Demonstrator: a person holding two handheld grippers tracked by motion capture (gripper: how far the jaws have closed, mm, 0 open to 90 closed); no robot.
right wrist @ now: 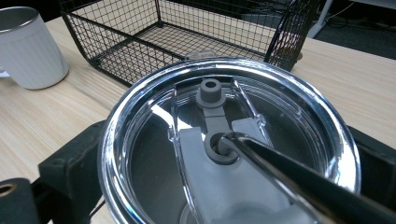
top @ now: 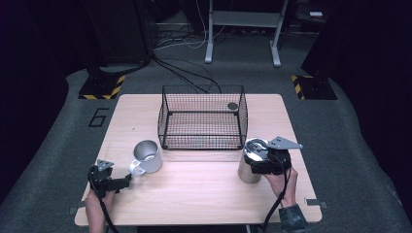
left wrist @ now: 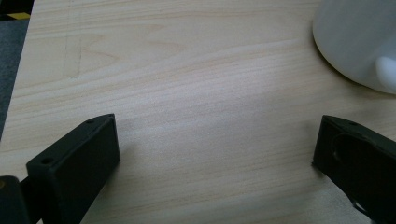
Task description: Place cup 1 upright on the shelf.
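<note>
I have the right gripper (top: 265,162) at the lower right of the high view, its fingers (right wrist: 63,172) closed around the steel tumbler with the clear plastic lid and metal straw (top: 250,167). In the right gripper view the lid (right wrist: 229,140) sits between the two black fingers, which press against the rim on either side, and the straw (right wrist: 299,179) runs out toward the lower right of that frame. The tumbler stands upright on the pale wooden bench (top: 194,194), just in front of the right front corner of the black wire basket (top: 203,119) at the middle of the high view.

My left gripper (top: 114,183) is at the lower left, fingers (left wrist: 77,163) spread wide and holding nothing. It points toward the white ribbed mug (top: 147,158), whose handle faces it; in the left gripper view the mug (left wrist: 359,42) fills the upper right corner, apart from both fingers.

I judge the step in hand to be the grasp on the tumbler, with the lift toward the basket not yet made. Next I'd need to raise it clear of the basket's wall, keeping it upright so the straw doesn't catch the wire.
</note>
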